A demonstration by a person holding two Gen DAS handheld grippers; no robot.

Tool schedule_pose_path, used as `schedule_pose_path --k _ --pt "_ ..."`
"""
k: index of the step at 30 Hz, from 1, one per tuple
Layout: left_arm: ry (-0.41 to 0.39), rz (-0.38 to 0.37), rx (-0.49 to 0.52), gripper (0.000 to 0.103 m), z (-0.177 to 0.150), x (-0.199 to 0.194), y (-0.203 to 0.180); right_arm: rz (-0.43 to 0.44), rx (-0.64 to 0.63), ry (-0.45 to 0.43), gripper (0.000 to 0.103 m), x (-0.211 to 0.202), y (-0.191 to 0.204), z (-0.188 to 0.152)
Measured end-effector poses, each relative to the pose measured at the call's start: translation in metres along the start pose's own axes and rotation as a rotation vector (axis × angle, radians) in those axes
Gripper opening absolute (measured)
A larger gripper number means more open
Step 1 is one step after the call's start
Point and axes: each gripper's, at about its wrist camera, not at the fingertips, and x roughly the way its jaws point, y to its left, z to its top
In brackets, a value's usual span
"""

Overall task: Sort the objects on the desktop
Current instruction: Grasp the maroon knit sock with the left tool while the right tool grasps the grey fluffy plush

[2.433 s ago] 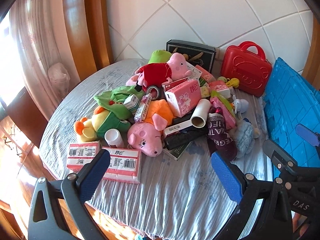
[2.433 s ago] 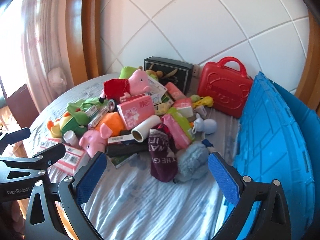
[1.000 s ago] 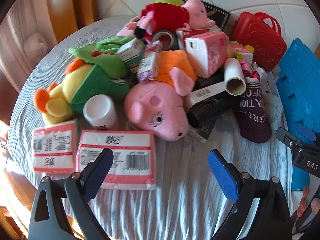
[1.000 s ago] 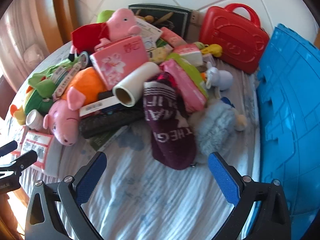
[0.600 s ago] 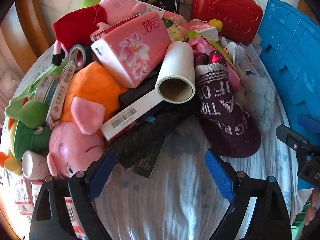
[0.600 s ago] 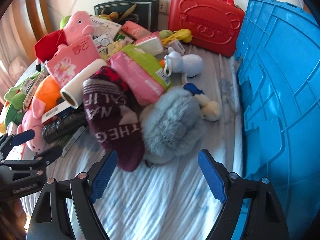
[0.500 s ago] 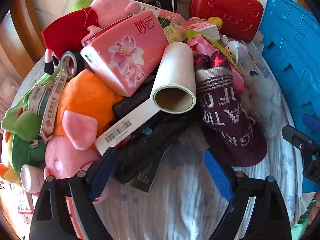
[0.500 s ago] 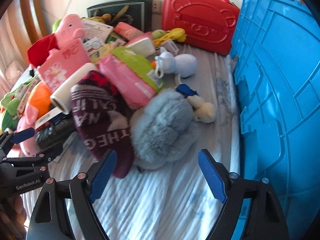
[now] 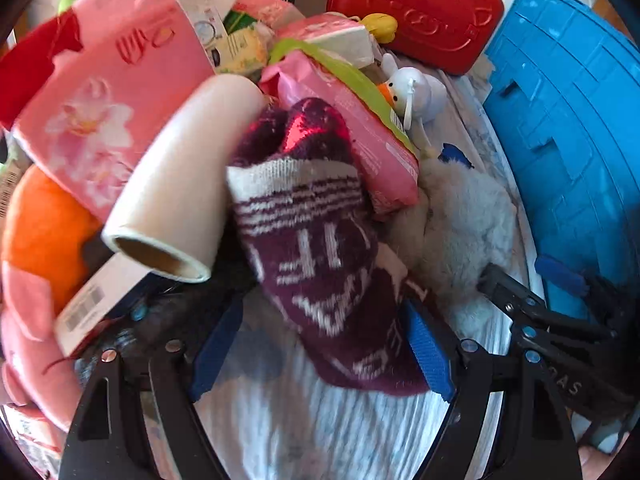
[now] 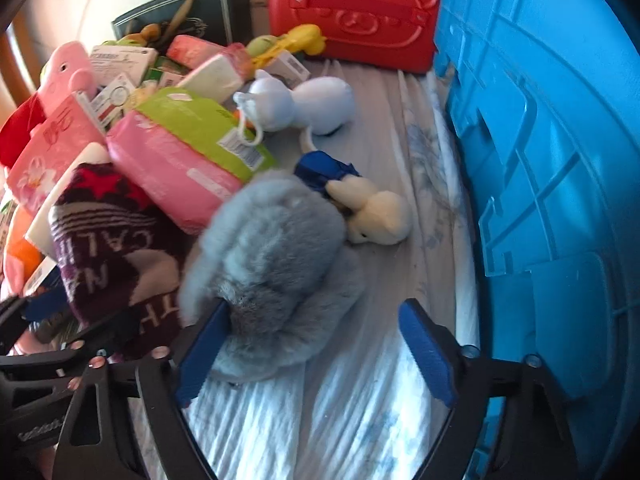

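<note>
Reaching into the heap, we have both tools angled down at its near edge, so the step in hand looks like the first pick of the sort.

Going left to right: the pink floral tissue pack point(image 9: 100, 120) and the cream cardboard-cored roll point(image 9: 180, 196) lie on the pile, the roll touching the maroon knitted sock with white lettering point(image 9: 320, 264). Our left gripper point(image 9: 322, 354) straddles that sock's lower end; its blue pads are closing around the sock but not yet pressing, as far as we can judge. Next comes the pink-and-green wipes packet point(image 10: 184, 168), propped on the sock and on the grey-blue furry plush point(image 10: 272, 264). Our right gripper point(image 10: 314, 354) is closing too: its left pad just meets the fur, its right pad stands clear over the striped tabletop cloth point(image 10: 360, 420). Beyond sit the pale blue rubber duck toy point(image 10: 304, 106), the red plastic bear-embossed case point(image 10: 352, 16) and, far right, the blue plastic crate point(image 10: 560, 160).

Next, we judge, each tool must pinch fully, then lift clear toward the crate (presumably the sorting bin).

Readable writing is scant: "CAL" and "TH" on the sock; barcodes elsewhere, their print too small.
</note>
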Motion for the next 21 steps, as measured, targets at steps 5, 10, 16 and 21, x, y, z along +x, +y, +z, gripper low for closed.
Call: schedule_pose_path --k 5,10,16,21 --pt "0.022 0.038 0.082 0.051 -0.003 0.016 -0.010 0.044 0.028 -0.004 0.087 0.003 -0.005 0.003" --pt "-0.002 0.068 0.072 0.035 -0.009 0.002 0.001 0.084 0.018 -0.001 0.088 0.012 0.008 0.005" --pt "0.000 0.077 0.105 0.036 -0.005 0.016 -0.005 0.111 0.053 0.087 0.083 0.062 0.019 0.006" --pt "-0.024 0.090 0.139 0.027 -0.006 0.011 -0.004 0.052 -0.038 0.065 0.055 0.055 0.030 -0.003"
